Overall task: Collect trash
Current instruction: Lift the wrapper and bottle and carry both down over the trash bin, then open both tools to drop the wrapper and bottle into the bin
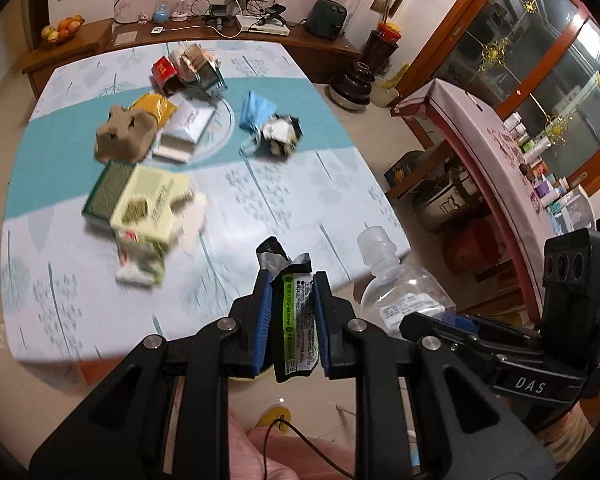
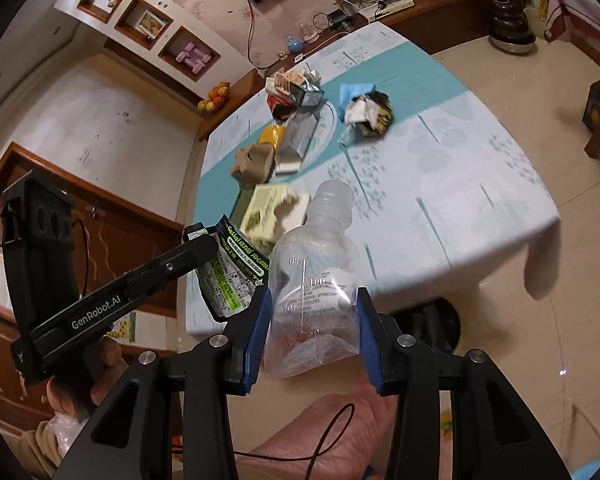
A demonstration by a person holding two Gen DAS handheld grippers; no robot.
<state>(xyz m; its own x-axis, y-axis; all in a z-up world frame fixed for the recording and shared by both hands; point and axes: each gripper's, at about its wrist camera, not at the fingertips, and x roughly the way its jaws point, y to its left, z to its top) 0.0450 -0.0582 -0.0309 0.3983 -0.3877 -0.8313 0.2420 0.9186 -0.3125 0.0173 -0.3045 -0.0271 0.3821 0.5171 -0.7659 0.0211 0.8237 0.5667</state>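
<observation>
The left gripper (image 1: 290, 280) is clenching a crumpled green-and-black foil snack wrapper (image 1: 296, 320) between its blue pads, and the right gripper (image 2: 310, 300) is grasping a clear, empty plastic bottle (image 2: 314, 280) by its lower body, neck pointing forward. Both pieces are hanging off the near edge of the bench (image 1: 280, 200), over the tiled floor, so they are apparently being carried toward a bin (none is showing in either view).

To do this carry well, both grips should be staying firm: the bottle's thin wall is already buckling between the pads and could slip out if the squeeze eases, while the wrapper is light and held only across its middle. The two grippers are sitting close beside each other, so keeping them apart should avoid knocking one load loose.

More trash is waiting on the patterned cloth: a pale yellow torn carton (image 1: 152, 200), a brown moulded pulp tray (image 1: 126, 132), a blue crumpled bag (image 1: 256, 112), and a red box (image 1: 163, 70) farther back.
</observation>
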